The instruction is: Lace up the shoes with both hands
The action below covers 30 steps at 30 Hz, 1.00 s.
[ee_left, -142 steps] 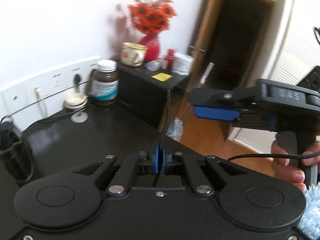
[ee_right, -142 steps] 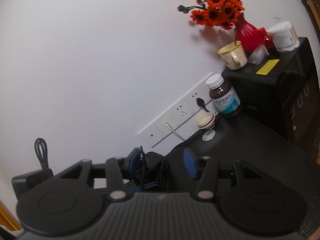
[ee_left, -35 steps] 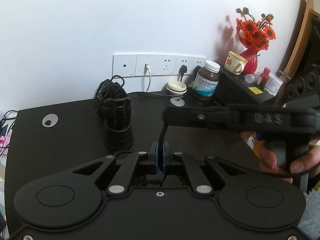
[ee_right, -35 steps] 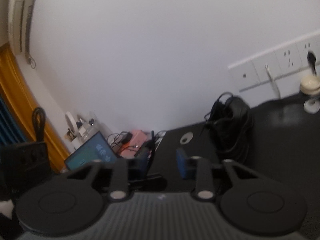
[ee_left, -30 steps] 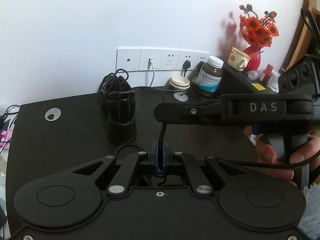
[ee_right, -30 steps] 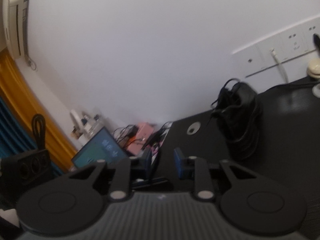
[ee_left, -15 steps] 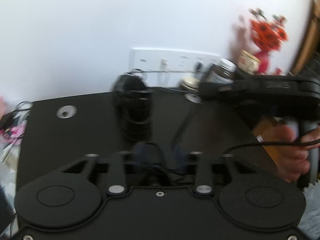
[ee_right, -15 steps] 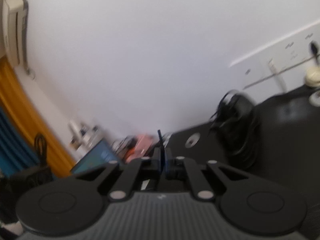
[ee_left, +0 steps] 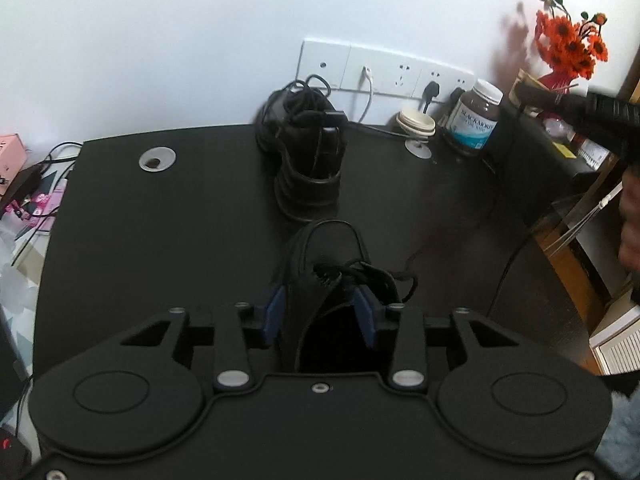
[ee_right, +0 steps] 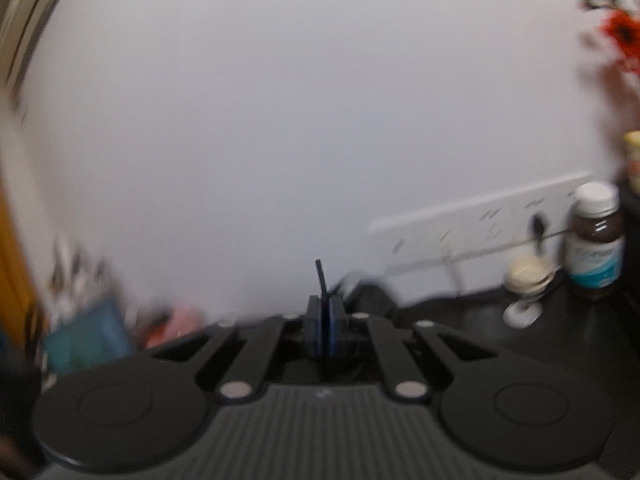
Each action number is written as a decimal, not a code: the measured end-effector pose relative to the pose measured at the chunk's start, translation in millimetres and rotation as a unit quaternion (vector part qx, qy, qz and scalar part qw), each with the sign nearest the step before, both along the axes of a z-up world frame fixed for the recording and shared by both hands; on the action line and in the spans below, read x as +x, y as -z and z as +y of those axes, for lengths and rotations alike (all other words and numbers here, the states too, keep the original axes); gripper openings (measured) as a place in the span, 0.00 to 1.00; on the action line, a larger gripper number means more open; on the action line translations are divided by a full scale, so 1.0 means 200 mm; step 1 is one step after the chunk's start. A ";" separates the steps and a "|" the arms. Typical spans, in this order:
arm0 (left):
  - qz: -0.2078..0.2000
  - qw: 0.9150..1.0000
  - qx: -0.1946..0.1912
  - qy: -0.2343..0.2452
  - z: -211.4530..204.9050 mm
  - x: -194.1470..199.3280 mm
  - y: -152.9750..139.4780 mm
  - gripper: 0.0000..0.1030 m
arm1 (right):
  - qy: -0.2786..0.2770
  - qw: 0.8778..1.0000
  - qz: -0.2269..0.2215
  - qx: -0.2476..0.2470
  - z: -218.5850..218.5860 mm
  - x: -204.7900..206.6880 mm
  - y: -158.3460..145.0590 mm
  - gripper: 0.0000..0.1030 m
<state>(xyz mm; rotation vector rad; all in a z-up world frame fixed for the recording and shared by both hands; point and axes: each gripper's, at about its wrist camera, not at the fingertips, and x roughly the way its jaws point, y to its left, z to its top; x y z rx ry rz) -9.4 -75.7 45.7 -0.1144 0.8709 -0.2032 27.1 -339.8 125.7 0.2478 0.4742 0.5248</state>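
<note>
Black near shoe (ee_left: 320, 280) sits inside the closing left tool (ee_left: 320, 312) (right tool (ee_right: 322, 328) pinches lace (ee_right: 320, 276)).

Black shoe (ee_left: 324, 280); second black shoe (ee_left: 308, 160); black desk (ee_left: 160, 240). Gripper pads (ee_left: 362, 312) blue (bodies black). White wall sockets (ee_left: 384, 70). Brown bottle (ee_left: 476, 120), white cap, blue label. Orange-red flowers (ee_left: 572, 40), red vase (ee_left: 558, 80).

Left gripper (ee_left: 320, 312) tilted downward, jaws closing, blue pads (ee_left: 273, 307) on either side of a shoe's tongue (ee_left: 316, 300). Right gripper (ee_right: 323, 330) closed, pads pressed on a lace (ee_right: 321, 278) whose end sticks up above them. Right hand (ee_left: 630, 232) at frame edge, blurred.
</note>
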 end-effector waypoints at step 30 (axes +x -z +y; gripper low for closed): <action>0.036 0.973 -0.213 -0.082 0.34 0.07 0.28 0.17 | -0.219 0.936 0.202 -0.190 0.73 0.10 0.33 0.04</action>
